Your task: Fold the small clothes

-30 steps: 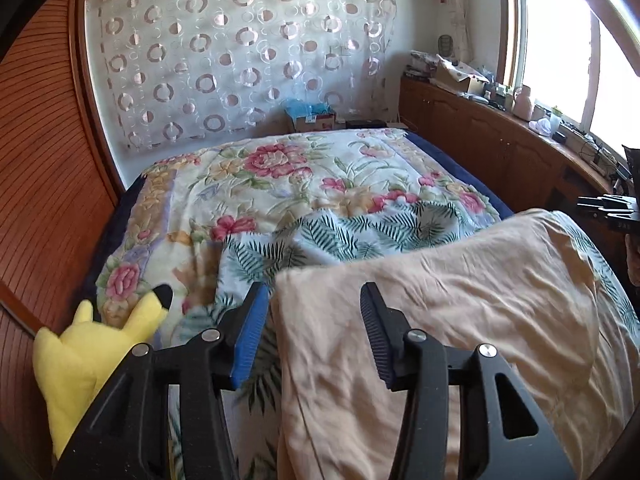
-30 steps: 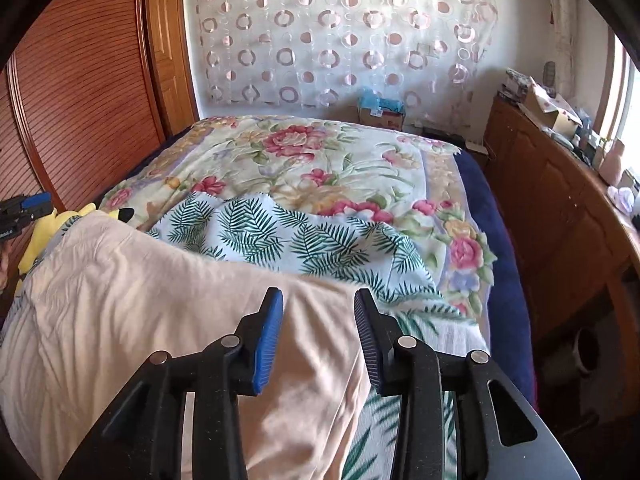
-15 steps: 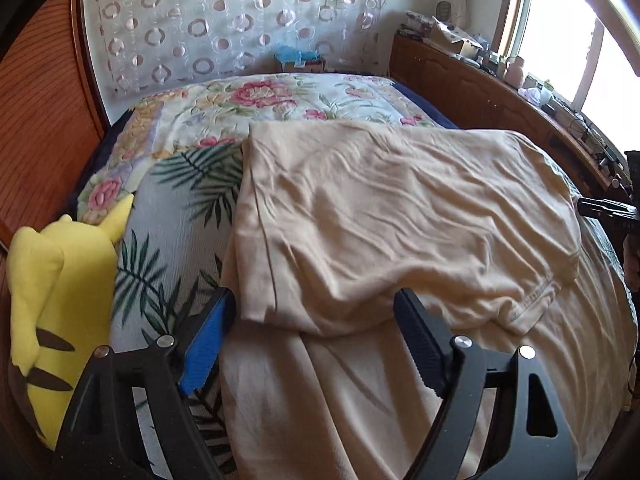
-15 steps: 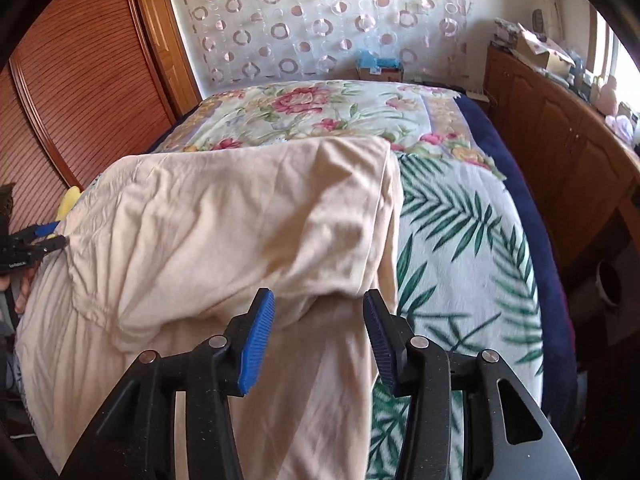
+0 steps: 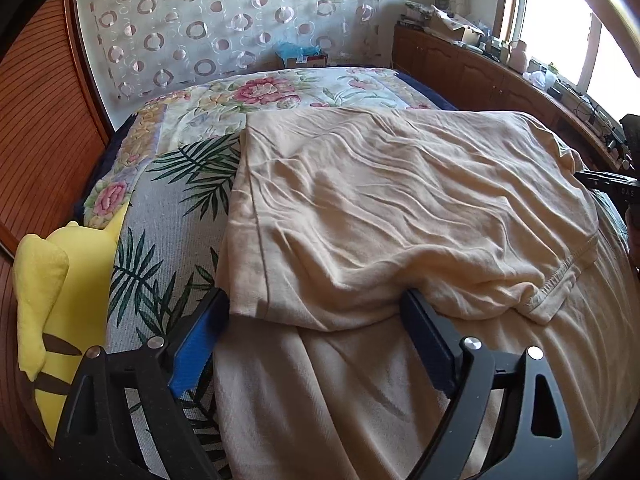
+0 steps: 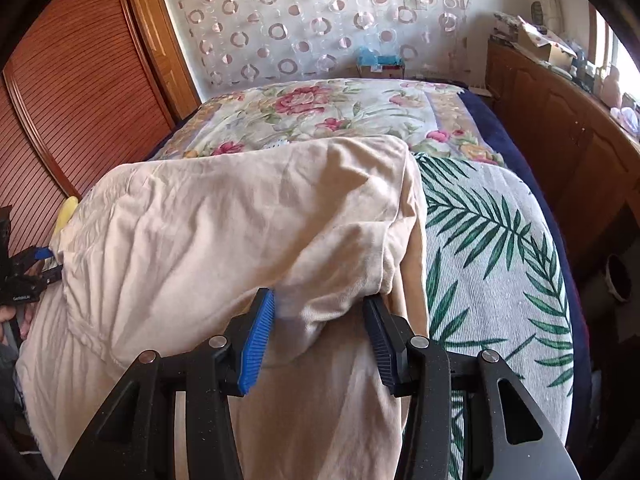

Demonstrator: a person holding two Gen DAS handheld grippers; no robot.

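The bed point(image 5: 192, 184) carries the cream garment point(image 5: 400, 208), now doubled over: a second ago its far half hung lifted, and it has dropped flat onto the near half, so one fold looks done. Left tongs point(image 5: 316, 336) have spread wide, empty, low at the folded edge. Right tongs point(image 6: 320, 332) are parted too, with cloth bulging between but apparently released.

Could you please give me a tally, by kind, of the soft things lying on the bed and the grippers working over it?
Beige garment: 1
Yellow plush toy: 1
Palm-leaf cover: 1
Floral quilt: 1
Grippers: 2, left gripper and right gripper, both open
Total: 6
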